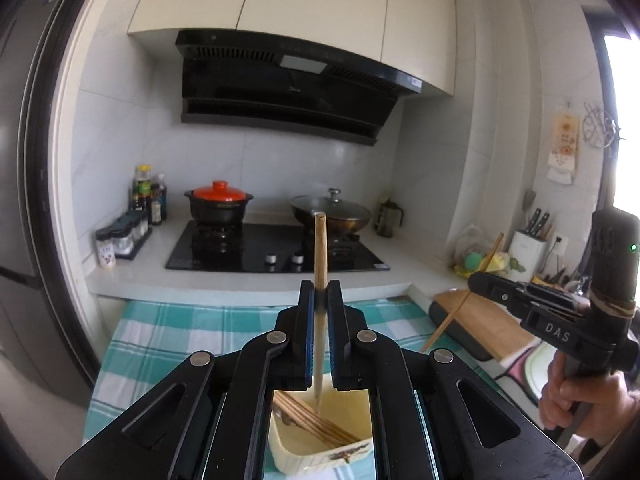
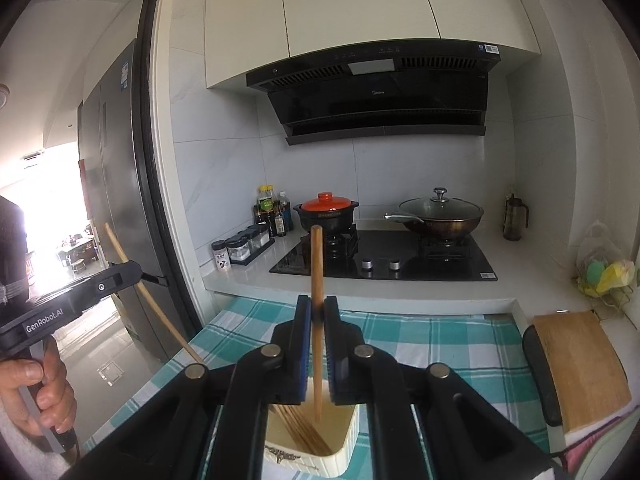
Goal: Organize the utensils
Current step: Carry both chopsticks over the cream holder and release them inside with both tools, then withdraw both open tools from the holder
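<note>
Two tongs [image 1: 321, 292] [image 2: 318, 306] each pinch one slim round wooden chopstick [image 1: 320, 248] [image 2: 317, 264].

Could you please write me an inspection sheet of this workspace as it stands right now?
Surface: checked teal-and-white cloth beside a white counter.
Job's things: cream tray on the cloth, holding a bundle of chopsticks.
Clutter: wooden cutting board; spice jars; sauce bottles.
Grippers: left gripper shut on one chopstick; right gripper shut on another chopstick; both sticks roughly upright above the tray.
Cables: nothing seen.
Surroundings: hob with red-lidded pot and lidded wok; range hood; fridge.
</note>
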{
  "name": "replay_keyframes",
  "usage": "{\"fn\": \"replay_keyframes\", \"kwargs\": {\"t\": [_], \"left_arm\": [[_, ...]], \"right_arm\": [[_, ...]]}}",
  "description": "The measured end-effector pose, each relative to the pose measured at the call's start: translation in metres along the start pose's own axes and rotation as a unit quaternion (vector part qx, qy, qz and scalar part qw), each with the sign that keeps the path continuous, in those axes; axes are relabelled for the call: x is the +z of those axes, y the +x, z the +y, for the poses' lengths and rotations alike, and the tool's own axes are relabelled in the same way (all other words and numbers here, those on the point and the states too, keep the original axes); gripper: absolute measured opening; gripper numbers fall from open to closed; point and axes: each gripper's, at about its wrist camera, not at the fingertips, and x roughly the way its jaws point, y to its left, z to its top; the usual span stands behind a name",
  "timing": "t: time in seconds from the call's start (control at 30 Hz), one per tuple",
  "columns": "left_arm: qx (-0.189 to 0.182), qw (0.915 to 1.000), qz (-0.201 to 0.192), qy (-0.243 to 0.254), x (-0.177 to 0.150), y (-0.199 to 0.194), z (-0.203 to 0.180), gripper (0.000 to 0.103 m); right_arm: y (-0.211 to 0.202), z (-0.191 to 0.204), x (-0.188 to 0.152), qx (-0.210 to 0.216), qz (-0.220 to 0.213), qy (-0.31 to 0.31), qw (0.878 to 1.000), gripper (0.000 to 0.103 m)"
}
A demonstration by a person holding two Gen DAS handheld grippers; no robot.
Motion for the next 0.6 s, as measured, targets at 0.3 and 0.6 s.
{"fn": "replay_keyframes", "kwargs": {"t": [0.3,0.6], "left_arm": [[0.018,0.9901,0.132,-0.046,-0.060,0.094,0.031,0.004],[0.053,0.9881,0.143,-0.022,-0.087,0.085,0.028,0.082]], "right_arm": [[0.111,0.007,-0.058,-0.016,0.165,-0.029,0.986,0.007],[0.116,-0.005,-0.086,0.005,0.138,0.036,0.990,0.058]]}}
